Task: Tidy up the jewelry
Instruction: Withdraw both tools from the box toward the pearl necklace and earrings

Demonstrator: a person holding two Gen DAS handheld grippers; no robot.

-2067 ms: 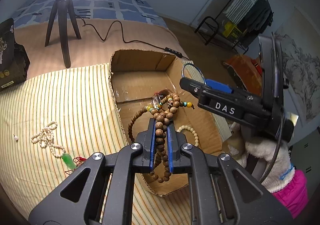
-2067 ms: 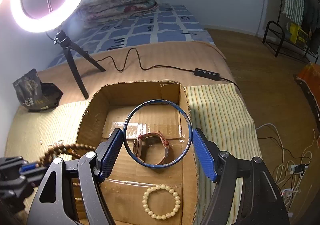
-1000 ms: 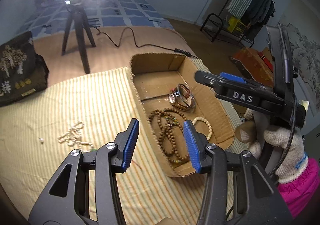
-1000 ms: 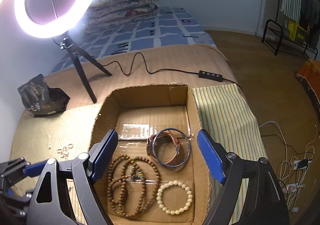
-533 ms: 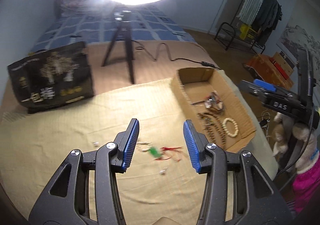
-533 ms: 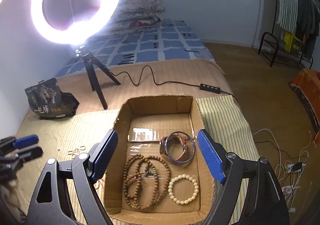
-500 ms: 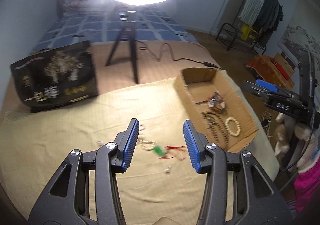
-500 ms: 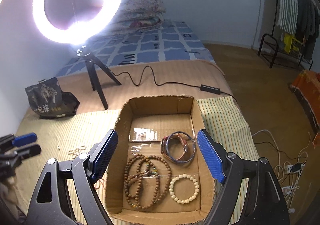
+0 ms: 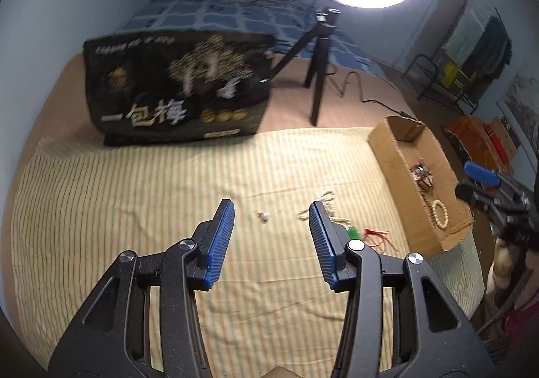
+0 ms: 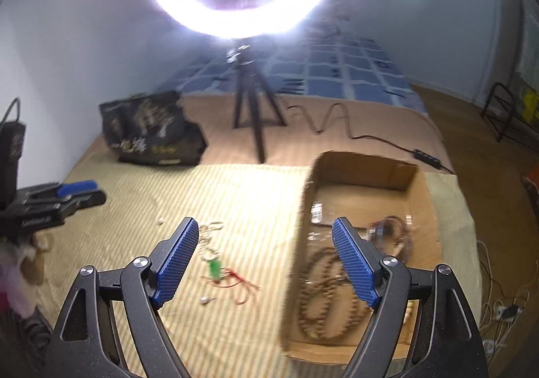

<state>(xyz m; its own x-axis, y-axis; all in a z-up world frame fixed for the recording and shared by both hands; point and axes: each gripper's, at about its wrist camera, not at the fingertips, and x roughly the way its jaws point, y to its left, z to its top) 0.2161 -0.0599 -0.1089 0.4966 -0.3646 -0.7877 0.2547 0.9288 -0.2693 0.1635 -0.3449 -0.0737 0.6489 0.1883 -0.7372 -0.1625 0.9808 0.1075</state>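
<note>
Reaching for the loose jewelry with both of your grippers spread and empty.

Lower your left gripper point(image 9: 271, 213) gently over the small pearl point(image 9: 265, 217), just ahead between its fingers. The pendant necklace point(image 10: 215, 268) lies on the striped cloth point(image 9: 134, 193), beside your right gripper point(image 10: 262, 233), left of the cardboard box point(image 10: 363, 172).

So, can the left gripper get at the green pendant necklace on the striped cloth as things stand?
Probably yes: the left gripper is open and empty, the green pendant necklace lies loose on the striped cloth just beyond its right jaw, and nothing covers it.
</note>
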